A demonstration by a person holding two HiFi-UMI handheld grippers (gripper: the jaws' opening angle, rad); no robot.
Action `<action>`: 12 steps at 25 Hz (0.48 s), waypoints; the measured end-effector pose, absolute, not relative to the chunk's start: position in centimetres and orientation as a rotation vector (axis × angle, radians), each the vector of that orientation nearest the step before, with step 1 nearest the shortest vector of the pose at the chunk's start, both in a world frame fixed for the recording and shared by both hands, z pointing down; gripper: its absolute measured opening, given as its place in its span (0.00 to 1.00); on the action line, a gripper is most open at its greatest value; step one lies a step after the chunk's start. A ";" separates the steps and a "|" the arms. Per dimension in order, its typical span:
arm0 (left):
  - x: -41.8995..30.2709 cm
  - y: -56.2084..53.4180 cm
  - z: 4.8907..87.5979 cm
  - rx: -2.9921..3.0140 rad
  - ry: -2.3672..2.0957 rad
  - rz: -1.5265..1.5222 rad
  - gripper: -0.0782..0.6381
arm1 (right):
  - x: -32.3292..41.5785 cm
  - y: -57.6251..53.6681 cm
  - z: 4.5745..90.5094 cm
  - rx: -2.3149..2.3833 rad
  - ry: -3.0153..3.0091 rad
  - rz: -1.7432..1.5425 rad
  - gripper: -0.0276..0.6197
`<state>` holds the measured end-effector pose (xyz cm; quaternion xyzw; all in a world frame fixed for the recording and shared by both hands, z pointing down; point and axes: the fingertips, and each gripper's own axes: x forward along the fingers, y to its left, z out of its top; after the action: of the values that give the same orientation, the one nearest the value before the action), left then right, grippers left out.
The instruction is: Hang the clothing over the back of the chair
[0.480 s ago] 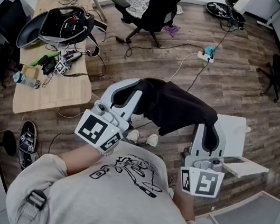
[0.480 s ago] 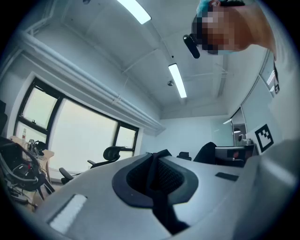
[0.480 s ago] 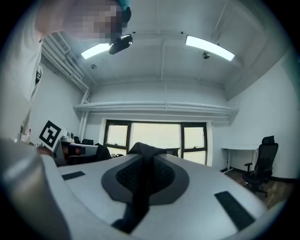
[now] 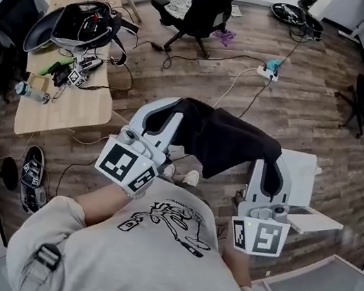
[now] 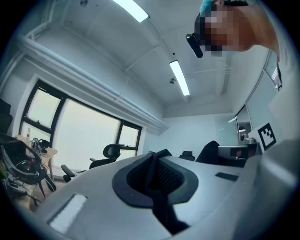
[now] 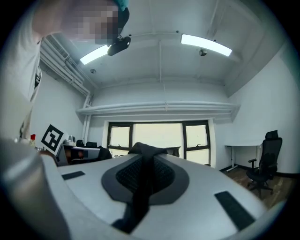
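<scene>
- Left gripper [image 5: 154, 161]: jaws pressed together, pinching a fold of the dark garment [image 4: 230, 146]. A thin strip of the cloth runs up the seam between the pads.
- Right gripper [image 6: 146, 164]: jaws likewise clamped on the garment, with a dark band of fabric caught between the pads.
- Both grippers point roughly level, side by side in front of the person's chest.
- Garment: in the air, spread between the two grippers, sagging in the middle above the wood floor [image 4: 300, 106]. It touches no furniture.
- Black office chair [image 4: 204, 9]: stands well apart from the garment, at the far side of the floor, near the windows.
- Wooden desk [image 4: 69, 111]: to the person's left, cluttered with cables and gear.
- White table [image 4: 304, 166]: just beyond the right gripper.
</scene>
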<state>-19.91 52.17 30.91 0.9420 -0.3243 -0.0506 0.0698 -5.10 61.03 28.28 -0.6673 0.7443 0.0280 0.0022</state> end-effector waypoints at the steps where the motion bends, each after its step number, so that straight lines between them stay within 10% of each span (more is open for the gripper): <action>1: -19.5 52.4 31.1 2.828 -0.986 -0.152 0.12 | -4.6 61.2 28.5 -2.082 2.346 0.087 0.06; 12: -16.7 51.7 32.3 2.801 -1.036 -0.102 0.12 | -1.1 60.1 29.8 -2.037 2.350 0.043 0.06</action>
<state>-16.68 51.71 32.30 0.9347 -0.3456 -0.0340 0.0764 -1.13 60.09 29.82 -0.6549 0.7554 0.0139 0.0154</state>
